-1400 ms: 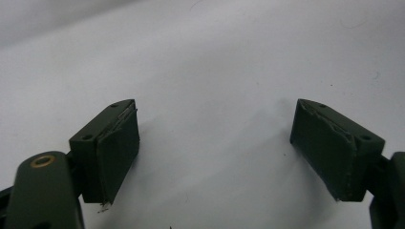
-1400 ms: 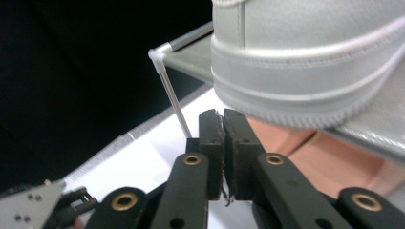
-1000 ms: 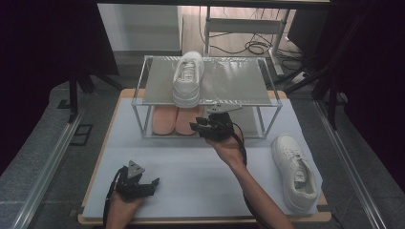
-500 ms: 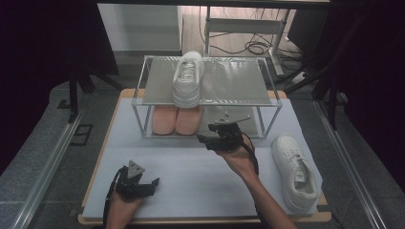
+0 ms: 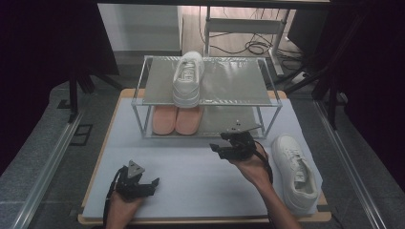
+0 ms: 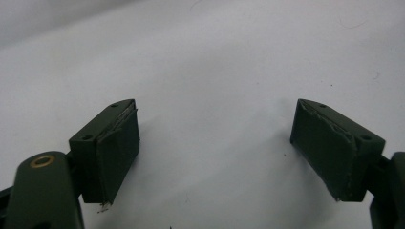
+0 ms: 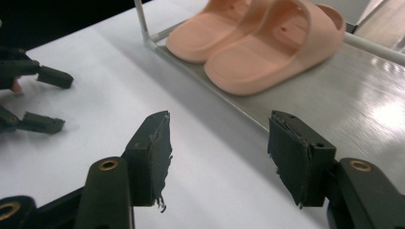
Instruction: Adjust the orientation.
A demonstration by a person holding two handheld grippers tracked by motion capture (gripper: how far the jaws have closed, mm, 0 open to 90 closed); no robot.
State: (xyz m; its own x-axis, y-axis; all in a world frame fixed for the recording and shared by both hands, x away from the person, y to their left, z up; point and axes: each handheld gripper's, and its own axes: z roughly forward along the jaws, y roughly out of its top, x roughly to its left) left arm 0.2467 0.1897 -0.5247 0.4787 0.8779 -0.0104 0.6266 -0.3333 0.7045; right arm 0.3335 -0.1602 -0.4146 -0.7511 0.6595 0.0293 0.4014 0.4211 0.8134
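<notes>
1. The right gripper (image 5: 224,145) is held just above the white table (image 5: 191,171), its jaws spread with nothing between them. The jaws have just been opening.
2. Straight ahead of the right gripper, the pair of pink slippers (image 7: 258,43) is seen side by side on the lower shelf of a metal rack (image 5: 267,102). The slippers are near the gripper but not touched by it.
3. Between the right gripper and the slippers, the front edge of the lower shelf (image 7: 353,109) is crossed by the view; a thin upright post of the rack stands beside the slippers.
4. Above the slippers, on the rack's upper shelf, a white sneaker (image 5: 187,78) is placed with its toe toward the person.
5. To the outer side of the right gripper, a second white sneaker (image 5: 296,169) is laid on the table, near the hand that carries the gripper.
6. Well apart, on the other side, the left gripper (image 5: 153,183) is rested low over the table, jaws spread wide and empty. Bare white table is seen between its pads (image 6: 117,152).
</notes>
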